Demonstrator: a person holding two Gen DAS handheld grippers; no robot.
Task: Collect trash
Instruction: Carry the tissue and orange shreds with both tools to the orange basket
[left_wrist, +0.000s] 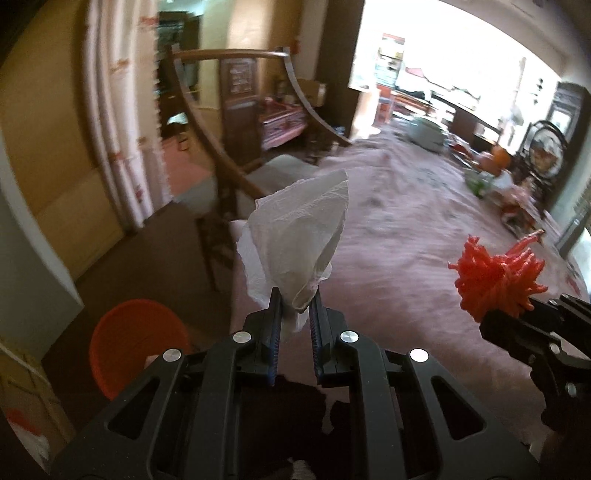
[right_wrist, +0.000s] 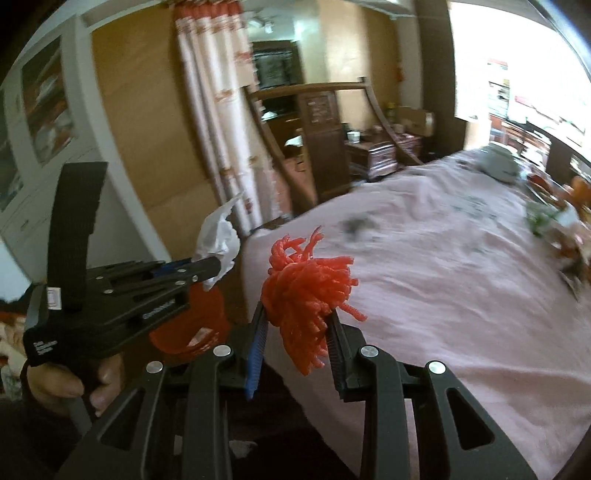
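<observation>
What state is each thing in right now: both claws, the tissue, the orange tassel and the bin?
Left claw: shut on the white tissue.
White tissue: crumpled, held up clear of the bed.
Right claw: shut on the orange tassel.
Orange tassel: bunched, strands splayed, lifted off the bed.
Orange bin: open-topped, on the floor beside the bed.

No legible text, gripper lettering blurred.

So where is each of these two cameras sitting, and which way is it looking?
Left wrist: on the left tool, facing along it at its white tissue over the pink bed; right tool at right.
Right wrist: on the right tool, facing its orange tassel; left tool and hand at left.
Shared: both tools, tissue, tassel, bed, orange bin.
</observation>
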